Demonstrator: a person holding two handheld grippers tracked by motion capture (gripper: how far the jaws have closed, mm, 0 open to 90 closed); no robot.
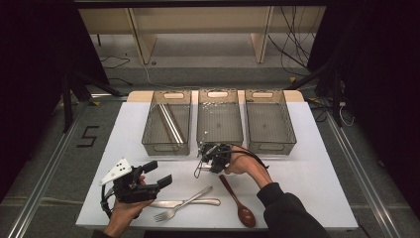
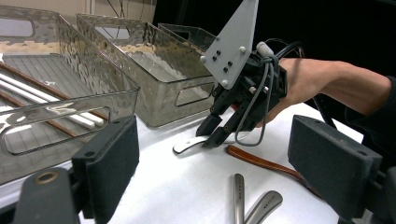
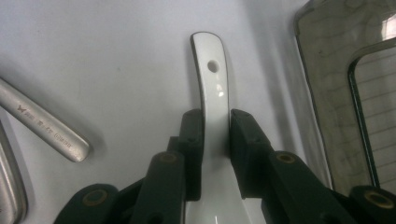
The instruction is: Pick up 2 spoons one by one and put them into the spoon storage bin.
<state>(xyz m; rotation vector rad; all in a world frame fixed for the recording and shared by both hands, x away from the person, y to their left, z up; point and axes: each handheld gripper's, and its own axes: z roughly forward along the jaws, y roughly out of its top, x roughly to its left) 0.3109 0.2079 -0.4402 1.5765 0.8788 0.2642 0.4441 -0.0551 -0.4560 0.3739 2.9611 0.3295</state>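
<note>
Left gripper point(image 1: 159, 175) held low at the near left corner, jaws spread, nothing between them. Fork point(image 1: 182, 204), knife point(image 1: 185, 203) and brown spoon point(image 1: 237, 201) lie near — white table point(image 1: 317, 188) bare to their right. Right gripper point(image 3: 215, 140), farther in before the middle bin point(image 1: 220, 121), pinches a white spoon point(image 3: 212, 88) — handle flat on the table.

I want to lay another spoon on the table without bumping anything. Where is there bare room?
Free: the white table right of the brown spoon, and its left strip beside the left bin. Crowded: the front middle, where knife, fork and right gripper, shut on the white spoon, sit together.
</note>
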